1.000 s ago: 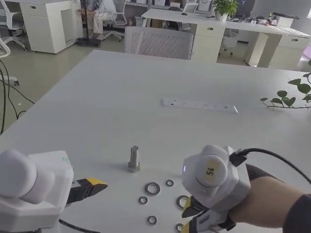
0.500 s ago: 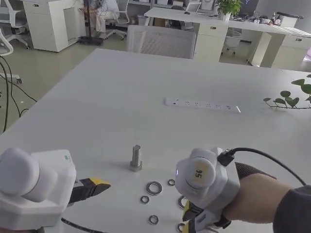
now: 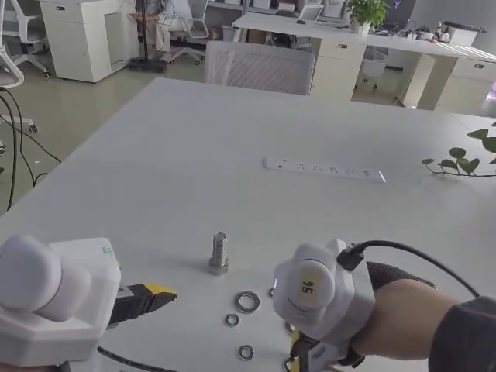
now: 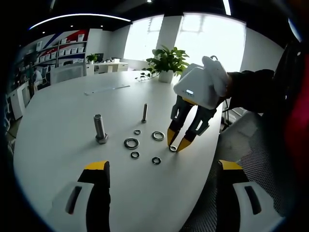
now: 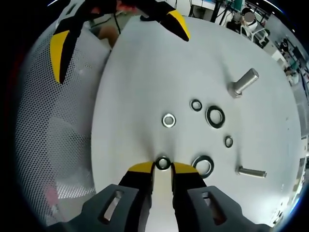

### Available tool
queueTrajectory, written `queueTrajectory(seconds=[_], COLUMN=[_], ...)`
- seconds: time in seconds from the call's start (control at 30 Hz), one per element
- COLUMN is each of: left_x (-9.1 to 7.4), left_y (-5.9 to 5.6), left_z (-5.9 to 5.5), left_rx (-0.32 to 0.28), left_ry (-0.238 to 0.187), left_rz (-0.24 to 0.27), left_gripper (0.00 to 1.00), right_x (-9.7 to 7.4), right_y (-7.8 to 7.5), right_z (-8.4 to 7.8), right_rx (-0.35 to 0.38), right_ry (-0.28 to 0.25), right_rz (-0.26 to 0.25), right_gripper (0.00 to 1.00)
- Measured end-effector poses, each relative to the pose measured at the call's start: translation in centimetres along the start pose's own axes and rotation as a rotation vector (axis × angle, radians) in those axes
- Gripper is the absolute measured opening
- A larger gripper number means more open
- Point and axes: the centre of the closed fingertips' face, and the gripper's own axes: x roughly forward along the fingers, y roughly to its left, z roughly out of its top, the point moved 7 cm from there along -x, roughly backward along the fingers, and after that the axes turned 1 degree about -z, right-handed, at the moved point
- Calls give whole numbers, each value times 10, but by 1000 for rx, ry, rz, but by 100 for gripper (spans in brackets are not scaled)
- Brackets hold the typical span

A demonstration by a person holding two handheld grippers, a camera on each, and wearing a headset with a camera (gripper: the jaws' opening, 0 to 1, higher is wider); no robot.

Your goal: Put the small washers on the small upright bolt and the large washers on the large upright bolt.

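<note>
Since R tongs (image 5: 163,167) shifted left, narrow on small washer (image 5: 163,158); L tongs (image 4: 162,166) wide.

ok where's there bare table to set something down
Wide bare table between the large bolt and the power strip, and left of the bolt. Crowded nearer you: loose washers between bolt and right gripper, its tips pinching a small washer.

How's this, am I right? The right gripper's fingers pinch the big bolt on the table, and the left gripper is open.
Not the big bolt: the right gripper view shows the right gripper's fingers pinch a small washer on the table, and the left gripper is open.
</note>
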Motion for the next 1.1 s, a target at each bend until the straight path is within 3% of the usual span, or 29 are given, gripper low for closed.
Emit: queueTrajectory(seconds=[0.37, 0.67, 1.1], left_x=[-1, 0, 1], left_y=[1, 2, 2], left_z=[1, 2, 3], left_rx=[-1, 0, 3], left_ry=[-4, -5, -9], left_rz=[1, 0, -2], left_gripper=[90, 90, 90], right_x=[-2, -19, -58], right_y=[-4, -12, -28], right_z=[0, -3, -15], right_rx=[11, 30, 68], right_ry=[-5, -19, -43], right_rz=[-2, -18, -52], right_gripper=[15, 15, 15])
